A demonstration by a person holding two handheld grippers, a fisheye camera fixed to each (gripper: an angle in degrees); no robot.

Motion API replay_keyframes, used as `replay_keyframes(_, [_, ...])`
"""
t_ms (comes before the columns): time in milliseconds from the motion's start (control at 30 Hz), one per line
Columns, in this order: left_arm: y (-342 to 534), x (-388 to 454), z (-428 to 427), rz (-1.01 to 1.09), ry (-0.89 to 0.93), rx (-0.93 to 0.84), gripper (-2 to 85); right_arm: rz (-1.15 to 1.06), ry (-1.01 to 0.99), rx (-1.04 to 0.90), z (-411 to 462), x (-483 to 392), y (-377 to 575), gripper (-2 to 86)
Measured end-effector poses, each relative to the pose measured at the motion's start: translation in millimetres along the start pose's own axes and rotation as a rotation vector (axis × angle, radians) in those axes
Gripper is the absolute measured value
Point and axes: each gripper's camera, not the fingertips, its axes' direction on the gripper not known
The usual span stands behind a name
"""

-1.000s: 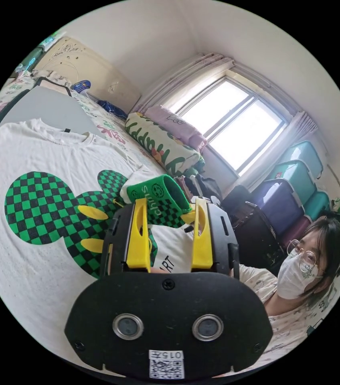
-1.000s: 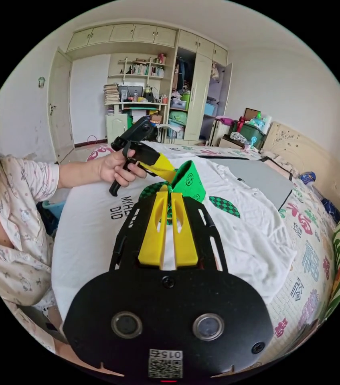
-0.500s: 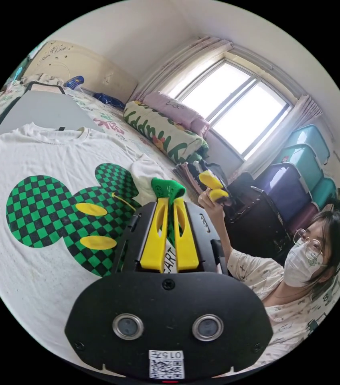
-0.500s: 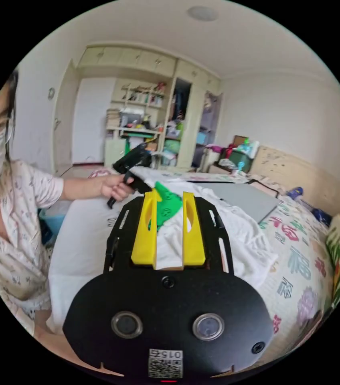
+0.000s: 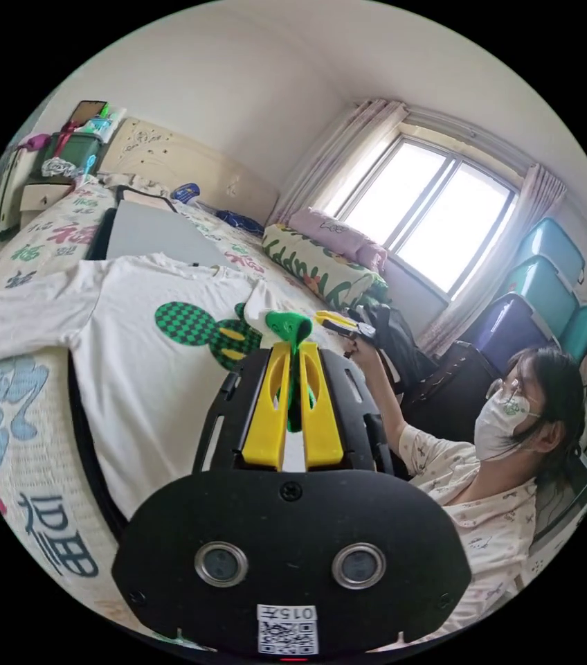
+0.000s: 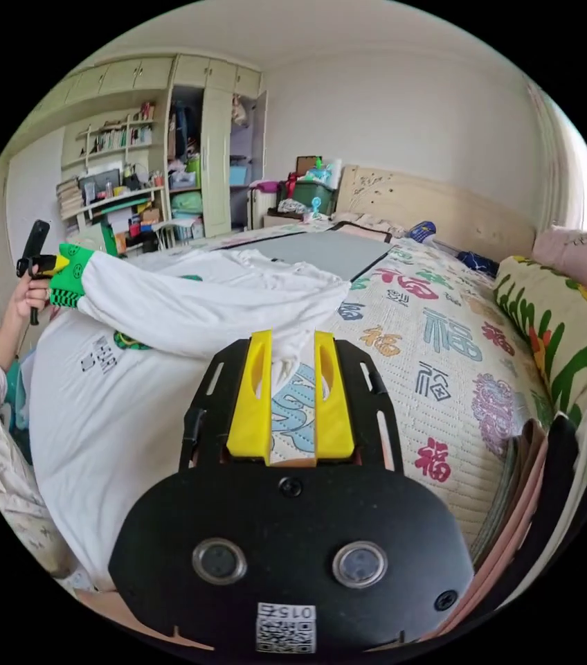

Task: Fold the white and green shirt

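Shirt point(image 5: 134, 339) lying face-up on the bed point(image 6: 446, 360) | left gripper point(image 5: 292, 346) pinching the green cuff point(image 5: 286, 324); right gripper point(image 6: 291, 346) standing open over the sleeve point(image 6: 196, 305) | you're carrying the sleeve across the chest: keep it taut, lay it flat.

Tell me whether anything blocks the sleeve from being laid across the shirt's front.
Nothing visible does. The left tongs grip the green cuff and hold the sleeve over the shirt, whose front lies bare on the bed.
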Motion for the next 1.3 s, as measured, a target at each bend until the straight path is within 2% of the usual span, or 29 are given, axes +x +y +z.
replay_keyframes(133, [55.2,-19.9,-21.8,-0.073,-0.011,-0.004,-0.2,-0.118,0.081,-0.095,43.7,-29.8,-13.2,9.8])
replay_keyframes(267, [83.0,-32.1,-32.3,-0.106,-0.016,0.009,-0.3,-0.237,0.104,-0.177,81.9,-52.7,-17.8,9.6])
replay_keyframes(400, [104.7,-49.1,-30.2,-0.161,0.004,0.002,-0.4,-0.301,0.217,-0.223,121.5,-68.6,-22.6,7.9])
replay_keyframes(600, [138.1,-62.5,-22.6,-0.228,0.092,0.038,-0.4,-0.293,0.305,-0.264,157.6,-55.2,-27.2,2.8])
replay_keyframes(900, [214.9,-77.2,13.2,-0.233,-0.032,-0.020,0.1,-0.230,0.273,-0.288,176.2,-14.3,-31.4,2.1])
replay_keyframes(967, [229.1,-66.1,9.7,-0.169,-0.165,0.005,0.5,-0.254,0.298,-0.307,186.1,-17.0,-31.5,2.4])
replay_keyframes(1033, [249.3,-23.1,5.8,0.055,-0.431,0.060,1.7,-0.286,0.331,-0.325,197.6,-19.9,-30.9,2.7])
replay_keyframes(1100, [268.7,14.6,16.4,0.249,-0.566,0.071,2.9,-0.296,0.342,-0.328,202.5,-18.6,-31.1,2.8])
replay_keyframes(1133, [282.1,34.4,31.9,0.382,-0.604,0.039,3.9,-0.296,0.342,-0.330,204.7,-16.0,-31.6,2.8])
replay_keyframes(1200, [297.8,46.4,62.8,0.508,-0.584,-0.058,5.9,-0.296,0.342,-0.330,207.3,-11.9,-32.2,2.9])
replay_keyframes(1300, [312.6,30.4,114.4,0.547,-0.551,-0.193,8.1,-0.304,0.355,-0.329,211.0,-8.0,-32.0,3.0])
